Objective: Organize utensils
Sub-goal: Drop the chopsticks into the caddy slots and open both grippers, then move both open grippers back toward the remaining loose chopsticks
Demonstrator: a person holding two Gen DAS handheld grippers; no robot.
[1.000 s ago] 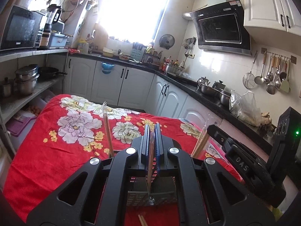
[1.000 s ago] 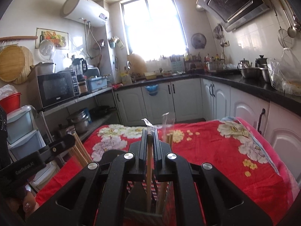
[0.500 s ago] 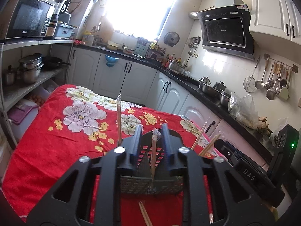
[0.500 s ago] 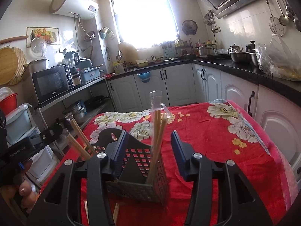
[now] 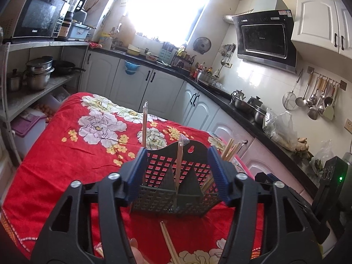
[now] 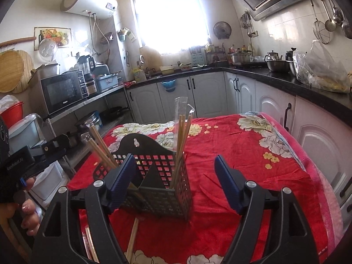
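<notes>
A black perforated utensil caddy (image 5: 173, 189) (image 6: 154, 182) stands on the red flowered tablecloth (image 5: 72, 154). Wrapped wooden chopsticks stand upright in its compartments (image 5: 178, 162) (image 6: 181, 138); more lean out on one side (image 6: 100, 147) (image 5: 230, 148). My left gripper (image 5: 179, 173) is open and empty, its blue pads either side of the caddy. My right gripper (image 6: 173, 178) is open and empty, just in front of the caddy. Loose chopsticks lie on the cloth near me (image 5: 168, 242) (image 6: 133, 235).
White cabinets and a black counter (image 6: 275, 77) run along the far and right walls. A shelf with a microwave (image 6: 61, 92) and pots stands to the left. The table edge falls away on the right (image 6: 316, 176). The other handle and a hand show at the left (image 6: 19, 171).
Both grippers were shut on chopsticks over the caddy; they have opened, left the chopsticks standing in it, and drawn back a little.
</notes>
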